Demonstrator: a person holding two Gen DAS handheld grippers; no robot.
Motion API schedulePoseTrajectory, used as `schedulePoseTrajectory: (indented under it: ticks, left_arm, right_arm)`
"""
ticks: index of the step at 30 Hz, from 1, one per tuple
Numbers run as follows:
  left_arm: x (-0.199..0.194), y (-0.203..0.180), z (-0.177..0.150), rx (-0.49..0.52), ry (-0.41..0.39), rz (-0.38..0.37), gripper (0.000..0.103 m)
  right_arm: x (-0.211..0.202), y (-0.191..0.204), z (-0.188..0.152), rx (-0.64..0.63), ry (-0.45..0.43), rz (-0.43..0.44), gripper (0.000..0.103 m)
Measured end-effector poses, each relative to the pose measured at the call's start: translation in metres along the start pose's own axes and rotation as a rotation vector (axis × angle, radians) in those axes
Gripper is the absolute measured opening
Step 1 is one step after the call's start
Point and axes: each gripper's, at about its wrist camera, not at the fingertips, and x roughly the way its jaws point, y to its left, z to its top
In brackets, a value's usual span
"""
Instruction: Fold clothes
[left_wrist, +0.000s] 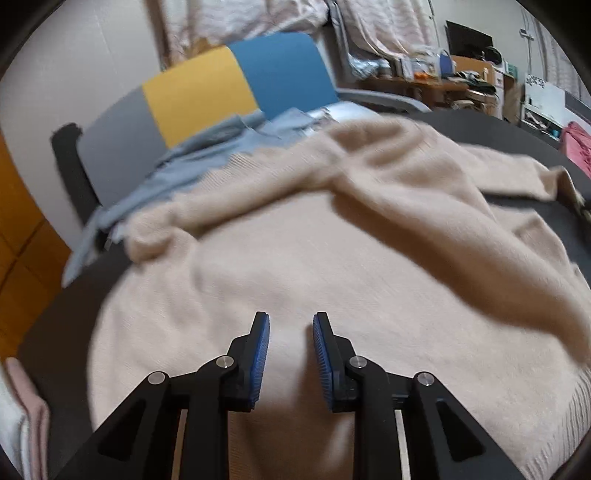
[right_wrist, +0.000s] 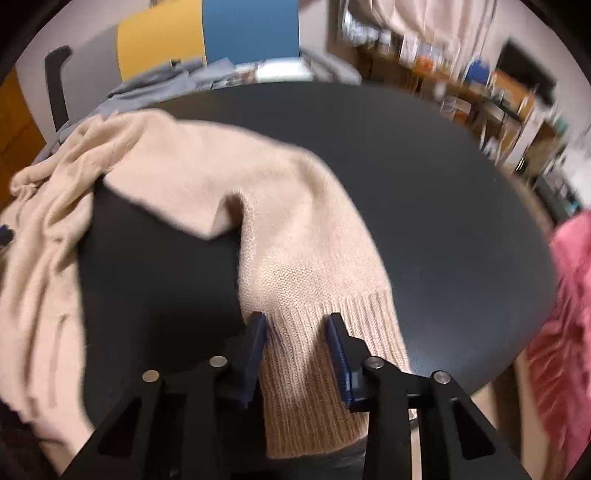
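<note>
One beige knit sweater (left_wrist: 332, 258) is what you're working with, soft and fuzzy, spread across the round black table (right_wrist: 424, 184) with a sleeve flopped over the body. Your left gripper (left_wrist: 291, 325) hangs over the flat body, jaws apart, nothing between them. Your right gripper (right_wrist: 297, 325) has its jaws spread either side of the ribbed cuff (right_wrist: 317, 369) of the other sleeve, not clamped. Some gray-blue cloth (left_wrist: 192, 166) is bunched at the far edge, a pink fuzzy garment (right_wrist: 569, 314) sits off to the right, and cluttered shelves (right_wrist: 480, 92) line the back wall.
</note>
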Motion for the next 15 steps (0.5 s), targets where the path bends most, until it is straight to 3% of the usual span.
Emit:
schedulePoseTrajectory:
  ticks: [3, 7, 11, 13, 15]
  left_arm:
    - [-0.003, -0.016, -0.006, 0.026, -0.016, 0.042, 0.024]
    - [-0.002, -0.011, -0.007, 0.016, -0.023, 0.04, 0.025]
    - [0.004, -0.002, -0.005, -0.032, -0.021, 0.011, 0.025]
    - [0.006, 0.001, -0.004, -0.052, -0.019, -0.003, 0.026]
    - [0.005, 0.005, -0.005, -0.067, -0.018, -0.015, 0.027]
  right_arm:
    - [0.024, -0.039, 0.025, 0.02, -0.01, -0.15, 0.028]
    - [0.037, -0.095, 0.058, 0.183, -0.001, -0.272, 0.032]
    - [0.0, -0.074, 0.076, 0.215, -0.193, -0.16, 0.035]
    - [-0.004, -0.044, 0.078, 0.196, -0.225, -0.036, 0.059]
    - [0.009, -0.018, 0.09, 0.182, -0.214, 0.051, 0.061]
